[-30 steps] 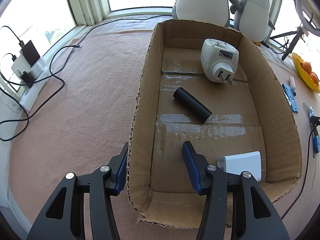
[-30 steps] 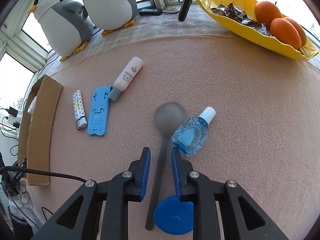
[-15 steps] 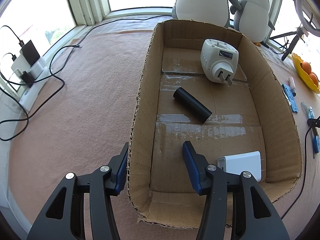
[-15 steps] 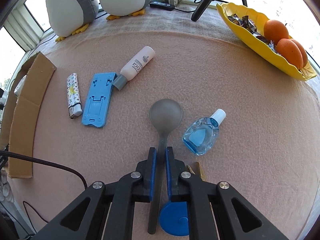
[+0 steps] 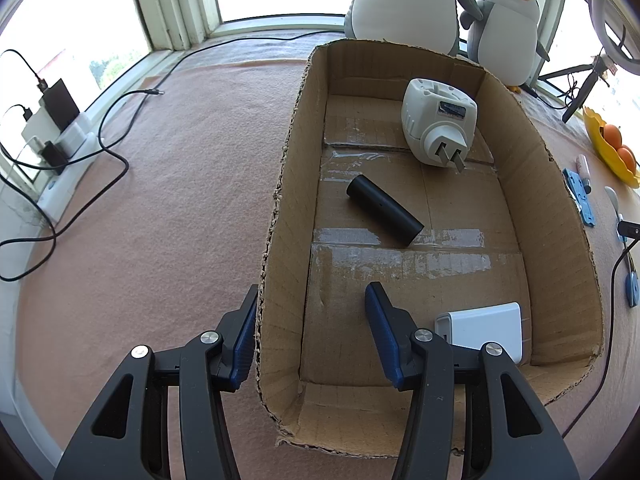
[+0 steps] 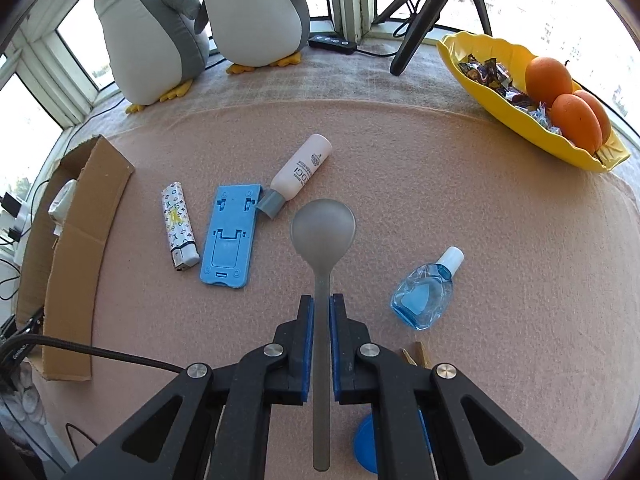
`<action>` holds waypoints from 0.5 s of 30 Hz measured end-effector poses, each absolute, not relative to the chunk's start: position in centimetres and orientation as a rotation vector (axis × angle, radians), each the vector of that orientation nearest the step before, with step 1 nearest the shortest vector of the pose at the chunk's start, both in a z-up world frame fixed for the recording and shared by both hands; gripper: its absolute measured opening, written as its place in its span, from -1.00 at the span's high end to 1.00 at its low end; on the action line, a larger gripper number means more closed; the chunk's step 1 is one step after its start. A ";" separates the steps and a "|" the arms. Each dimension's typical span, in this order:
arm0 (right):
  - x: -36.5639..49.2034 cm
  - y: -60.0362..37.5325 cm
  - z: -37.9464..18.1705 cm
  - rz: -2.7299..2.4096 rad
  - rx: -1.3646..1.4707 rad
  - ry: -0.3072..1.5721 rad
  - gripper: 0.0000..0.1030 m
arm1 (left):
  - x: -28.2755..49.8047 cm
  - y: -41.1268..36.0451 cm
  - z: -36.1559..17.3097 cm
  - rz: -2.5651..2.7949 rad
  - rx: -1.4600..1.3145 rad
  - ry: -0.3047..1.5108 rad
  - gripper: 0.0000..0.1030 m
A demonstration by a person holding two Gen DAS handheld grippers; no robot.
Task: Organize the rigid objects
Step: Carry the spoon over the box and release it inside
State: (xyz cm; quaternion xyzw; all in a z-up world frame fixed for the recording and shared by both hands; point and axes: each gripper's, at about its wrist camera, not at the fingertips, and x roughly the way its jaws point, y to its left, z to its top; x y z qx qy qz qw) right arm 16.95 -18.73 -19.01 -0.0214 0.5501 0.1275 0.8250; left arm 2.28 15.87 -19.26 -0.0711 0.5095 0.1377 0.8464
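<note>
Grey spoon (image 6: 322, 236) at frame centre sits clamped by its handle in the right gripper (image 6: 321, 312); the left gripper (image 5: 310, 322) straddles the cardboard box (image 5: 280, 208) wall at lower centre, fingers apart around it.

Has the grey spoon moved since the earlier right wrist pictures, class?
Yes. The grey spoon, clamped in the right gripper, has shifted left: its bowl, earlier beside the eye-drop bottle, now nears the blue stand.

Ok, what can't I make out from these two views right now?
- Blue disc: right wrist view, mostly behind the right gripper.
- White charger: left wrist view, near corner behind a left gripper finger.
- Wooden piece: right wrist view, only a tip shows.
- Lighter print: too small.
</note>
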 end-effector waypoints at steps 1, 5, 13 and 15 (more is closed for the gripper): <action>17.0 -18.5 -18.6 0.277 -0.039 1.161 0.87 | 2.3 15.9 -19.3 0.291 -0.150 1.075 0.00; 17.4 -16.8 -16.7 0.315 -0.034 1.117 0.87 | 2.3 15.9 -19.3 0.290 -0.151 1.074 0.00; 18.8 -12.1 -12.8 0.385 -0.080 1.009 0.87 | 2.3 15.9 -19.3 0.289 -0.151 1.074 0.00; 18.9 -10.7 -11.9 0.412 -0.087 0.987 0.87 | 2.3 15.9 -19.3 0.289 -0.154 1.074 0.00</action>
